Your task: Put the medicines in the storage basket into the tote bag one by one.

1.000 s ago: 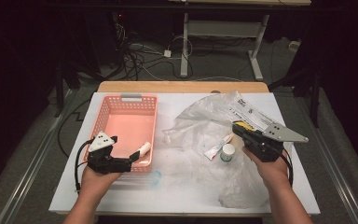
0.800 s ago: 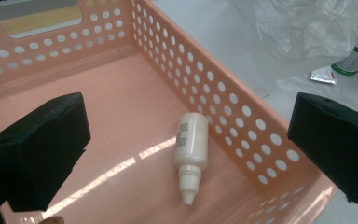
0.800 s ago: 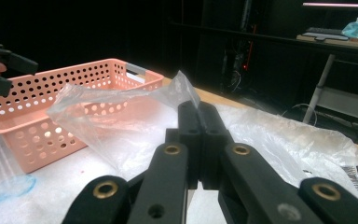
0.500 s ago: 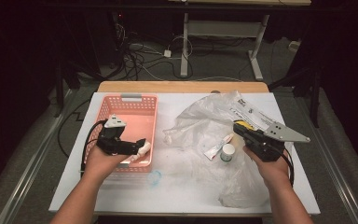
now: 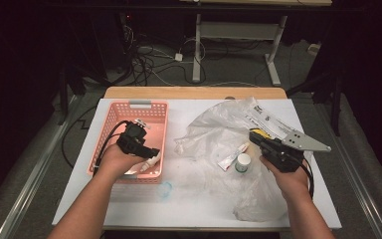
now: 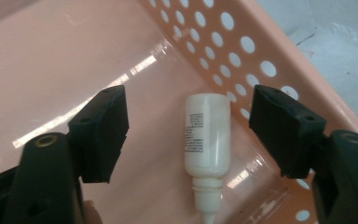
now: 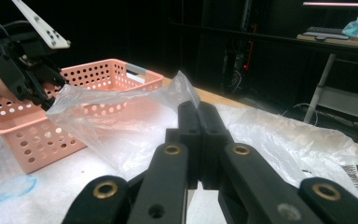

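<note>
**Stock check: bottle in basket, bag items outstanding**

Nearest me, my left hand-held gripper [image 6: 186, 135] hangs over the pink basket [image 5: 110, 124]. Its jaws, just been closing, stand apart; the white bottle [image 6: 206, 140] lies between them on the basket floor, untouched. My right hand-held gripper [image 7: 198, 140] is clamped on the clear plastic bag [image 7: 121, 112]. Further along the worktop [image 5: 199, 199]: a small tube [image 5: 232, 155] and capped jar [image 5: 242, 162], I judge still to be moved.
</note>
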`<action>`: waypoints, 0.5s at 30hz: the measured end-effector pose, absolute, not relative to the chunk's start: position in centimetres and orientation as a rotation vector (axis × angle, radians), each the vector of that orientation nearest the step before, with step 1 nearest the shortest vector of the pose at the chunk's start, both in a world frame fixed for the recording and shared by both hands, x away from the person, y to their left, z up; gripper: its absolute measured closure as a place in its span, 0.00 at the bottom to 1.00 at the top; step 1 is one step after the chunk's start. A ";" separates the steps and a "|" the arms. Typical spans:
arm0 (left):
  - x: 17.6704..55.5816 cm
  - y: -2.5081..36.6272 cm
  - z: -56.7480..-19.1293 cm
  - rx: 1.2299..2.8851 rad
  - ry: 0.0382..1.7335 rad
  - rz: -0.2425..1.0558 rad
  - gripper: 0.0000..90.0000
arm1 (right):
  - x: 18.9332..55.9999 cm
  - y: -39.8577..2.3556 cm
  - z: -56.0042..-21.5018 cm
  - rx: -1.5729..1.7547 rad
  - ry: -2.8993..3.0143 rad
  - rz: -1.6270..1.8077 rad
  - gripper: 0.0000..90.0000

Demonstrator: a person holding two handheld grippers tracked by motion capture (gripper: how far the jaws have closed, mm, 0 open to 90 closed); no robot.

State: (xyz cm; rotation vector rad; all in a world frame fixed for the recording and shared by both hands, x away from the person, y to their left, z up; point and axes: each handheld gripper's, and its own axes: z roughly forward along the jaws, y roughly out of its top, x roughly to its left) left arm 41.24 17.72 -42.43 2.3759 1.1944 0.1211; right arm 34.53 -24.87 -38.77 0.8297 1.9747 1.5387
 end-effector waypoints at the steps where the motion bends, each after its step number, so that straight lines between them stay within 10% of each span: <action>1: 41.3 17.5 -42.5 2.387 1.192 0.116 0.33 | 34.5 -24.9 -38.8 0.829 1.976 1.539 1.00; 15: 43.0 15.8 -44.9 2.580 1.230 -0.028 0.56 | 34.5 -24.9 -38.8 0.830 1.975 1.540 1.00</action>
